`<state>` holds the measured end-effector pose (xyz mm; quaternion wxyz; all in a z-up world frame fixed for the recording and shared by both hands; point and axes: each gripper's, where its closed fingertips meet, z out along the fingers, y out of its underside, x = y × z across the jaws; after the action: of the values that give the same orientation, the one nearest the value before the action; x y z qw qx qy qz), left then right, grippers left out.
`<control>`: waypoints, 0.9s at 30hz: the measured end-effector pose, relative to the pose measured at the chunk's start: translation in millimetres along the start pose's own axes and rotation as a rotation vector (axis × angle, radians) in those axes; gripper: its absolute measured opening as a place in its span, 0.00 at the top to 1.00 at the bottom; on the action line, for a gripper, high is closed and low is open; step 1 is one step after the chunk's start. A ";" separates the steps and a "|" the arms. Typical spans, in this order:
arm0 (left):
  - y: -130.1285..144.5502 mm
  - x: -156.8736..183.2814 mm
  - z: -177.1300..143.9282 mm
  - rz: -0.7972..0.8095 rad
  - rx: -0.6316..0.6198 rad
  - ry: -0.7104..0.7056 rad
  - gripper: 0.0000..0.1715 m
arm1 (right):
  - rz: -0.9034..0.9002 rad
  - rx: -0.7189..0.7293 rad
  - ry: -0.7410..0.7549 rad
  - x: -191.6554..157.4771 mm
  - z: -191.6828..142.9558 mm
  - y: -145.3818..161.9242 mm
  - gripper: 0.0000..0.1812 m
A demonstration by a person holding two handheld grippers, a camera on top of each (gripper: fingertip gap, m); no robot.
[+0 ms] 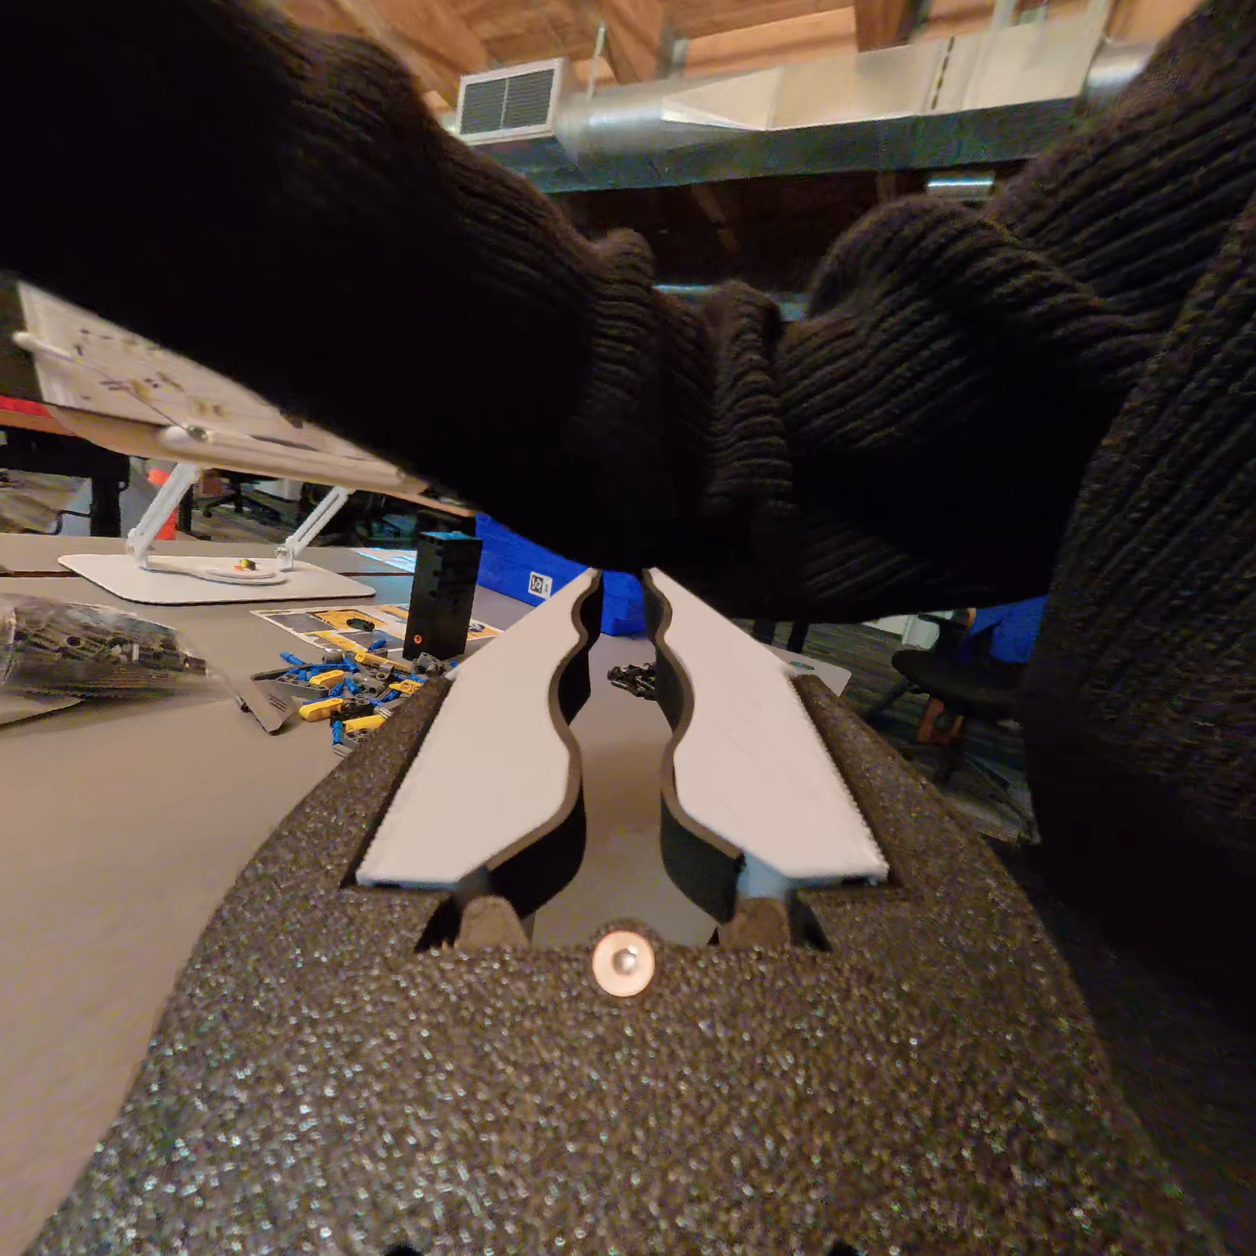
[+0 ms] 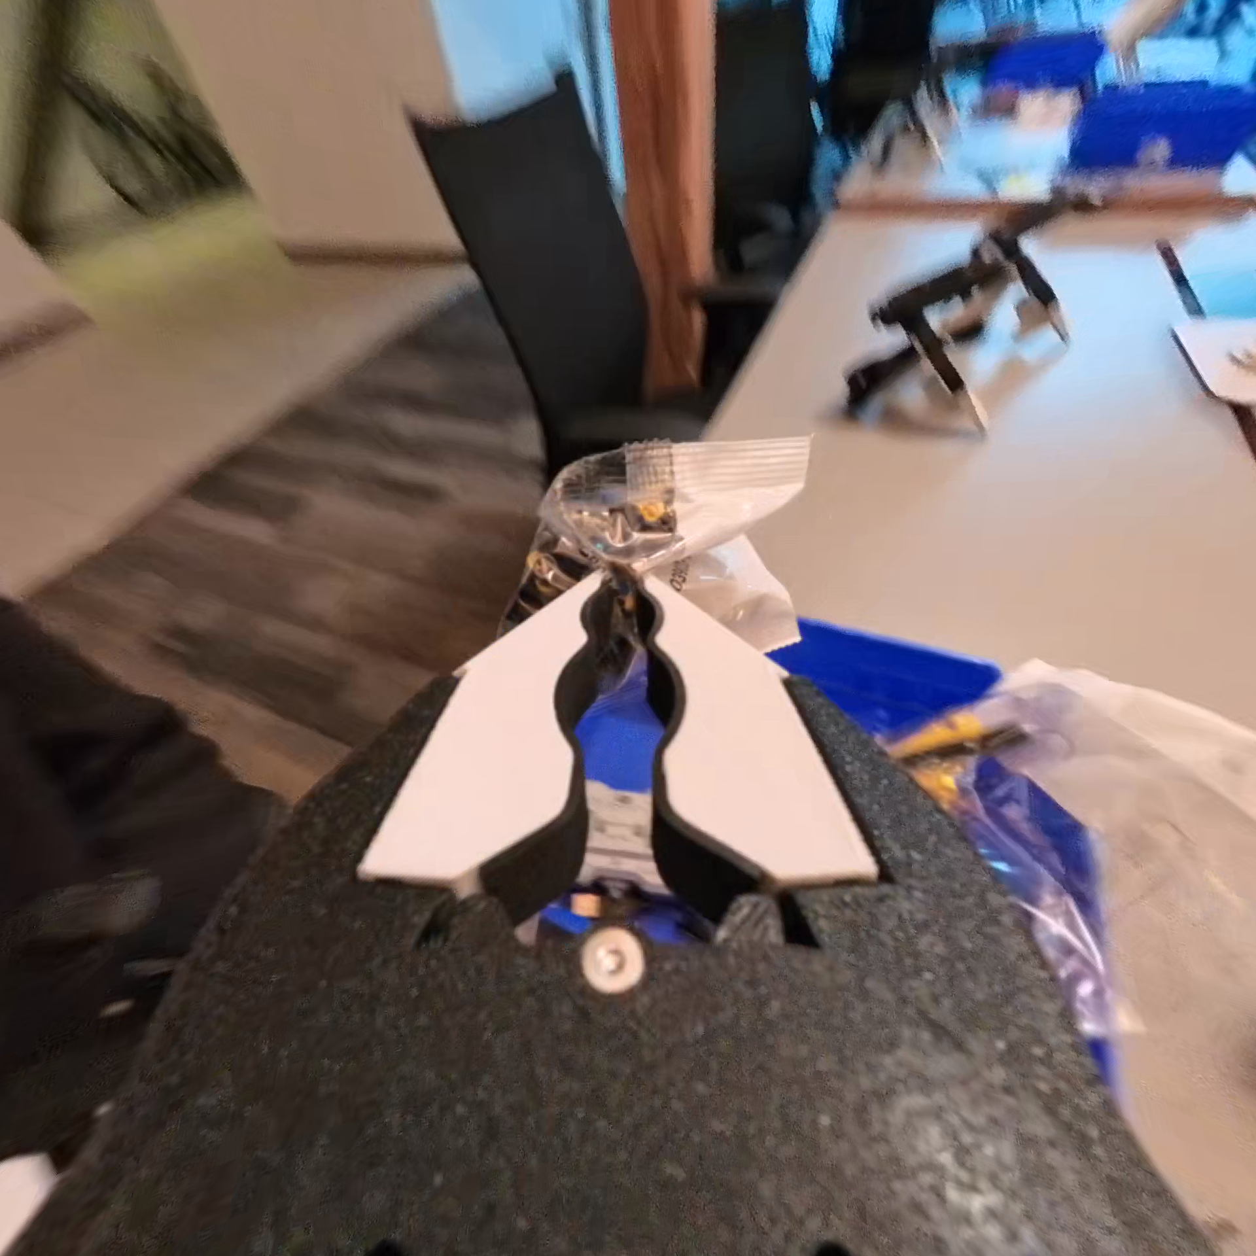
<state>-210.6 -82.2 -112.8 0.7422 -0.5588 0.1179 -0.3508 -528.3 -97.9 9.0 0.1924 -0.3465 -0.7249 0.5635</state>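
Note:
In the right wrist view my right gripper (image 2: 620,578) is shut on the twisted neck of a clear plastic bag (image 2: 686,496) that holds small dark and yellow parts. It holds the bag above a blue bin (image 2: 890,669). In the left wrist view my left gripper (image 1: 622,574) is open with a narrow gap and holds nothing. Its tips sit just under a black knit sleeve (image 1: 476,306) that crosses the view. A pile of small blue, yellow and grey building parts (image 1: 353,686) lies on the grey table (image 1: 136,849) to its left.
An upright black block (image 1: 442,598), a printed sheet (image 1: 333,622), a bag of dark parts (image 1: 88,646), a white stand holding a booklet (image 1: 204,421) and the blue bin (image 1: 530,564) are on the table. Another clear bag (image 2: 1060,761) lies in the bin. A black chair (image 2: 544,272) stands beyond. The left gripper's tips are roughly 35 cm from the right gripper's.

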 end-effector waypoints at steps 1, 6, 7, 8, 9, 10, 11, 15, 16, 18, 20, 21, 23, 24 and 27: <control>-0.3 -1.2 -0.1 -0.005 0.002 -0.005 0.94 | 0.021 0.074 -0.043 -14.0 -18.5 -9.1 0.98; -3.5 -7.2 -1.4 -0.029 0.019 -0.035 0.94 | 0.177 0.378 -0.228 -82.7 -107.5 -20.6 0.98; -4.2 -8.4 -1.6 -0.038 0.024 -0.038 0.94 | 0.206 0.433 -0.264 -96.6 -124.1 -18.4 0.98; -5.4 -9.8 -1.6 -0.054 0.032 -0.041 0.93 | 0.236 0.475 -0.289 -109.3 -138.4 -13.7 0.98; -7.4 -10.1 -1.9 -0.073 0.046 -0.034 0.92 | 0.264 0.500 -0.300 -120.6 -149.6 -6.3 0.98; -10.3 -10.6 -2.2 -0.096 0.066 -0.027 0.88 | 0.284 0.512 -0.304 -132.0 -158.4 3.1 0.98; -13.5 -12.7 -2.8 -0.128 0.087 -0.029 0.80 | 0.295 0.518 -0.304 -143.4 -165.4 13.5 0.98; -36.4 -2.5 -7.7 -0.319 0.206 0.120 0.64 | 0.320 0.545 -0.289 -183.7 -186.3 51.2 0.98; -45.1 1.3 -11.4 -0.387 0.254 0.184 0.64 | 0.328 0.561 -0.275 -189.8 -190.4 58.4 0.98; -63.9 6.5 -23.4 -0.550 0.370 0.341 0.64 | 0.346 0.595 -0.239 -197.4 -197.9 70.5 0.98; -71.8 6.4 -30.3 -0.660 0.431 0.431 0.64 | 0.368 0.615 -0.194 -200.4 -202.8 81.9 0.98; -70.1 7.4 -29.0 -0.678 0.421 0.443 0.64 | 0.373 0.622 -0.178 -202.2 -204.6 87.1 0.98; -66.6 13.4 -24.3 -0.691 0.386 0.465 0.64 | 0.384 0.627 -0.155 -205.6 -205.7 96.7 0.98; -68.2 16.4 -23.8 -0.712 0.388 0.489 0.64 | 0.395 0.626 -0.140 -205.6 -205.2 101.9 0.98; -69.4 11.5 -21.9 -0.801 0.408 0.482 0.65 | 0.441 0.607 -0.079 -201.9 -203.5 119.5 0.97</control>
<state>-241.7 -115.0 -54.6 0.5951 -0.3070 -0.0086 -0.7427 -219.4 -89.1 -22.8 0.1320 -0.3994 -0.4396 0.7936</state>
